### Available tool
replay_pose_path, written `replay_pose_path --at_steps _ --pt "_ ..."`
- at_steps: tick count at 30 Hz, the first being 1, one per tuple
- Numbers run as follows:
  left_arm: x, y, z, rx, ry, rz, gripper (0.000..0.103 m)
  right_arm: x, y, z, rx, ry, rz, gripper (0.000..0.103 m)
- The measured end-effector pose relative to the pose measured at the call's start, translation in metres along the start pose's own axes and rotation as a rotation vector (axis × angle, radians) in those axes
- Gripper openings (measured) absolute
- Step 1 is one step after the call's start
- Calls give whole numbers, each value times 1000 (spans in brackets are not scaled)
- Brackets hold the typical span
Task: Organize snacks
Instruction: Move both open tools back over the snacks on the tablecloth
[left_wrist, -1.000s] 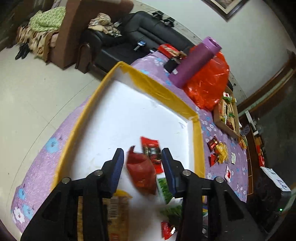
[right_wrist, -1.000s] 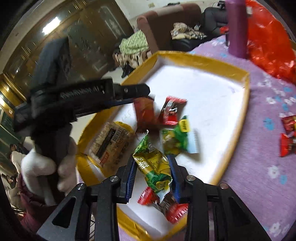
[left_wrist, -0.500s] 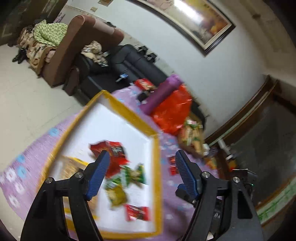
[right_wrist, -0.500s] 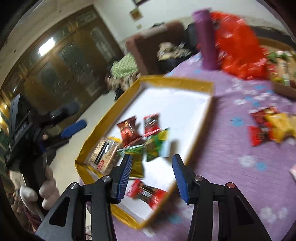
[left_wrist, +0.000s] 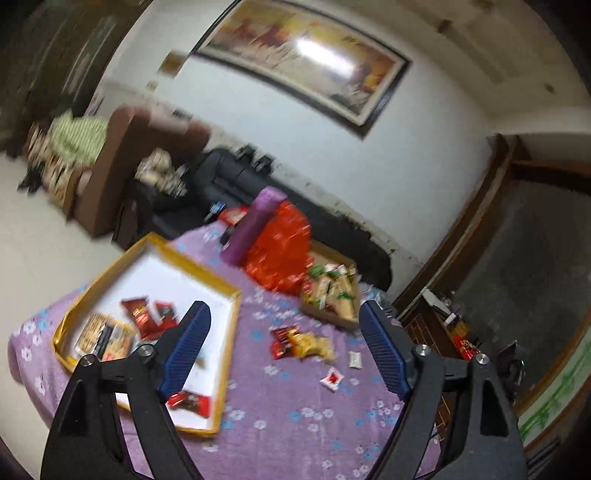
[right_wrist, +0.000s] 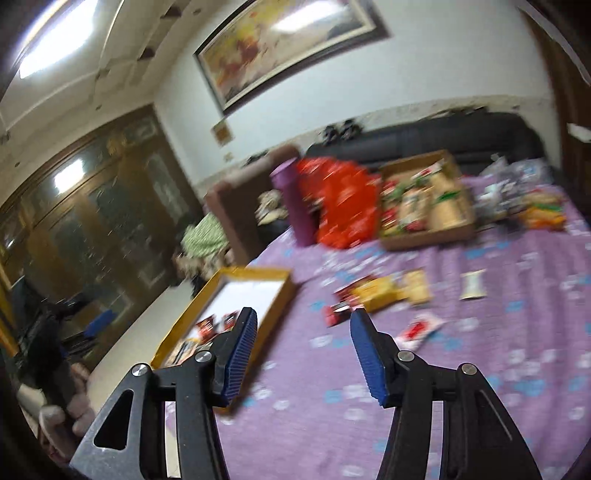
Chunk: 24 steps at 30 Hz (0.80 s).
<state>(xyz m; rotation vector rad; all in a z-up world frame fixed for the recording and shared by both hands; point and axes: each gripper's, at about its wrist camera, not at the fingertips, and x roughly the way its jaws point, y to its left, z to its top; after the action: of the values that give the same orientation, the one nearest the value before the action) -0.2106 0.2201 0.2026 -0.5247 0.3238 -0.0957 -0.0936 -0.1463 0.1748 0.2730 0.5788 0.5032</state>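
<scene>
A yellow-rimmed white tray (left_wrist: 225, 288) lies on the purple flowered cloth and holds several snack packets, among them red ones (left_wrist: 142, 317). It also shows in the right wrist view (right_wrist: 280, 291). Loose red and yellow snacks (left_wrist: 303, 341) lie on the cloth right of the tray, and show in the right wrist view (right_wrist: 373, 293). My left gripper (left_wrist: 284, 332) is wide open and empty, raised high above the table. My right gripper (right_wrist: 301, 334) is open and empty, also raised.
A purple cylinder (left_wrist: 253, 225) and a red bag (left_wrist: 280, 245) stand at the back. A brown box of snacks (right_wrist: 424, 212) sits behind the loose pile. A small red-and-white packet (right_wrist: 417, 330) and a white packet (right_wrist: 472, 282) lie on the cloth.
Both grippers let go of their snacks into the tray, opened wide and rose up and back from it. Both views now face across the table.
</scene>
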Motion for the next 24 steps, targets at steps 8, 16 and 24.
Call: replay_pose_path --at_steps 8,16,24 --pt "15 -52 -9 147 65 -30 85 -57 -38 60 -9 -138 -121 60" --pt "59 -31 -24 85 183 -23 85 61 -60 84 48 76 -84 64" --pt "78 0 -35 94 237 24 85 248 -52 36 17 326 -178 64"
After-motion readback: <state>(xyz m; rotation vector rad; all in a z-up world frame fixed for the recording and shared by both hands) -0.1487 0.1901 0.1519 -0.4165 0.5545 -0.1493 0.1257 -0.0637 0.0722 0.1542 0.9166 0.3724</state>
